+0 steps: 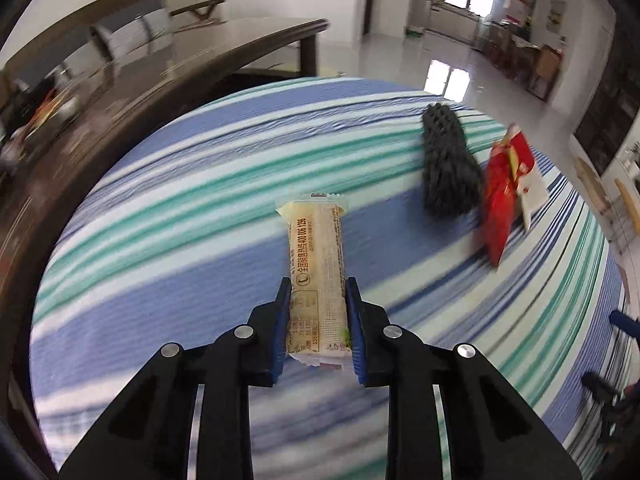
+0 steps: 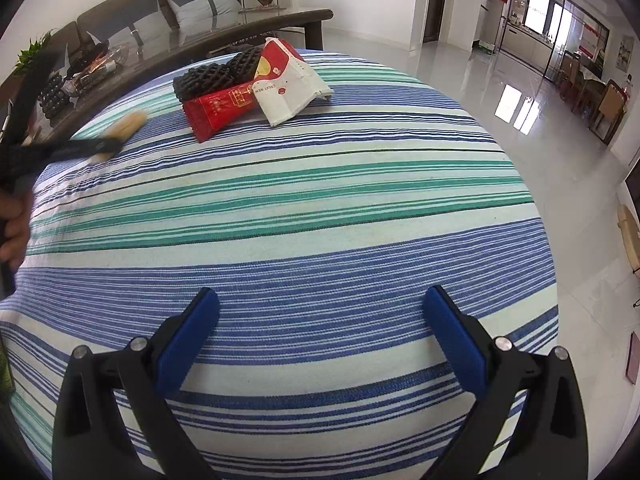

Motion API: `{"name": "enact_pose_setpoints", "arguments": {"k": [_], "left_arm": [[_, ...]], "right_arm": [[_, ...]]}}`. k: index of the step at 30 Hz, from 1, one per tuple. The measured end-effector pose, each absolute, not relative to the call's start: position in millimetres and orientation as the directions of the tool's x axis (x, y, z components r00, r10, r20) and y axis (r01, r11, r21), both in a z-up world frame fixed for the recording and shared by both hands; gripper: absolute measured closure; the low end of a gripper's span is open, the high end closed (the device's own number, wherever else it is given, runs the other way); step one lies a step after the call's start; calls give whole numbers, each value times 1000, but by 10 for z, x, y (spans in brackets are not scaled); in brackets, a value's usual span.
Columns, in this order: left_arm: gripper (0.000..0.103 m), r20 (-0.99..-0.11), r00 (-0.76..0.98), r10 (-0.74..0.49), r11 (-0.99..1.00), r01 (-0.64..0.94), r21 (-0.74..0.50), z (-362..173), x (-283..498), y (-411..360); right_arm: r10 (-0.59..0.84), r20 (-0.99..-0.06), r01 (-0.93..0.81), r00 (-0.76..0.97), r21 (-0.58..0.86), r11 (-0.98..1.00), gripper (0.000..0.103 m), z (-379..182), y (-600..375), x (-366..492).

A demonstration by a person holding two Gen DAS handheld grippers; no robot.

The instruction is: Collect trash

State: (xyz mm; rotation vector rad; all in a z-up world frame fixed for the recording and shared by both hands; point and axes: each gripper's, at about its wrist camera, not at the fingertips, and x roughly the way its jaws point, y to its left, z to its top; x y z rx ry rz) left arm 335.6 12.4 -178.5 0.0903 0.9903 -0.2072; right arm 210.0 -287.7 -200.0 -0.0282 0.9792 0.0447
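Observation:
My left gripper point(image 1: 318, 285) is shut on a long beige snack wrapper point(image 1: 316, 240); the blue pads press its near end on both sides, and the far end sticks out forward over the striped tablecloth point(image 1: 180, 200). The right wrist view shows that gripper point(image 2: 102, 147) blurred at the left, with the wrapper point(image 2: 128, 124) in it. A black foam net point(image 1: 448, 164), a red wrapper point(image 1: 500, 200) and a red-and-white packet point(image 2: 288, 88) lie together at the cloth's far side. My right gripper point(image 2: 320, 300) hangs open over the striped tablecloth point(image 2: 320, 200) with nothing between its fingers.
A dark wooden table point(image 1: 160, 80) with clutter stands just beyond the cloth's left edge, with a sofa point(image 2: 180, 4) behind it. Glossy tiled floor point(image 2: 500, 80) drops away past the cloth's right edge. A hand point(image 2: 14, 232) shows at the left.

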Motion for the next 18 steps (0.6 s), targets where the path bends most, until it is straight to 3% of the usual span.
{"name": "enact_pose_setpoints", "arguments": {"k": [7, 9, 11, 14, 18], "left_arm": [[74, -845, 518, -133, 979, 199, -31, -1720, 2561, 314], [61, -839, 528, -129, 977, 213, -16, -1741, 2474, 274], [32, -836, 532, -133, 976, 218, -17, -1780, 2445, 235], [17, -831, 540, -136, 971, 240, -3, -1824, 2442, 167], [11, -823, 559, -106, 973, 230, 30, -1867, 2475, 97]], "right_arm": [[25, -830, -50, 557, -4, 999, 5, -1998, -2882, 2095], [25, -830, -50, 556, -3, 999, 5, -1997, -2884, 2093], [31, -830, -51, 557, 4, 999, 5, -1995, -2893, 2092], [69, -826, -71, 559, 35, 997, 5, -1982, -2939, 2101], [115, -831, -182, 544, 17, 983, 6, -1923, -3034, 2383]]}}
